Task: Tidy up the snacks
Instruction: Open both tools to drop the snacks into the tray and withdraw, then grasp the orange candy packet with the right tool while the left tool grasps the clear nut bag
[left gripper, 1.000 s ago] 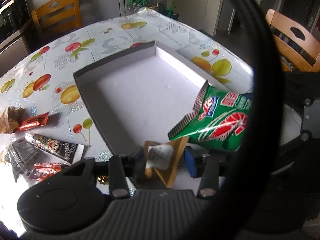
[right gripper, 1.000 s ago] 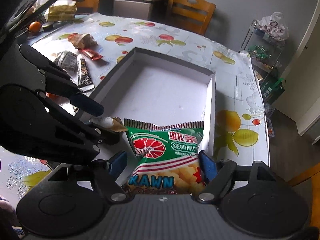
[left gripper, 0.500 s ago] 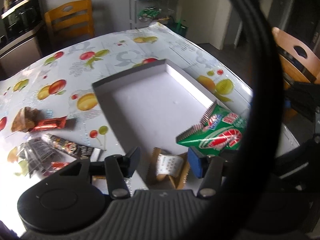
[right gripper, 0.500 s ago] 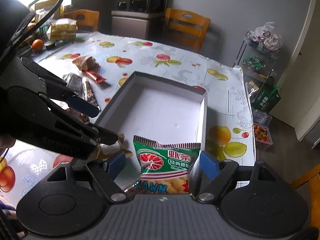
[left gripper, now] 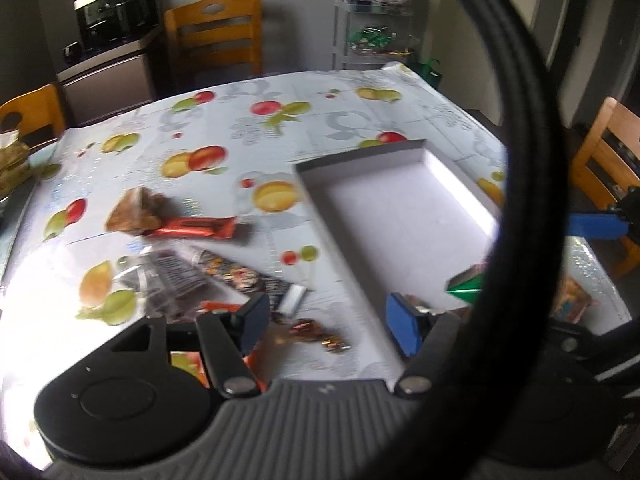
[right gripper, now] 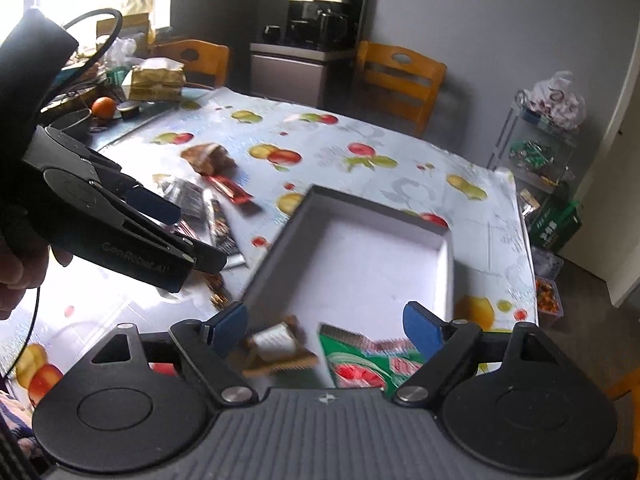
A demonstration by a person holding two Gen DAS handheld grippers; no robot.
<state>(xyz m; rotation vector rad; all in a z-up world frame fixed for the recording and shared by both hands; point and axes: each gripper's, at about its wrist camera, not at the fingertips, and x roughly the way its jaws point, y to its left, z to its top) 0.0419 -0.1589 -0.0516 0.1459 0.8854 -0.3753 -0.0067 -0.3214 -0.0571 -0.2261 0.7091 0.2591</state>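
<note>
2 tongs opening, empty | green bag (right gripper: 362, 364) in box (right gripper: 448, 264)

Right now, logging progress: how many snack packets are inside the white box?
2: a tan packet and a green prawn-cracker bag, side by side at the white box's near end; the view's lower edge may hide more.

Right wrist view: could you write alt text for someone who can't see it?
An empty right gripper, jaws opening, hangs over a grey box holding a green snack bag and a small tan packet. More snacks lie on the fruit-patterned table.
</note>
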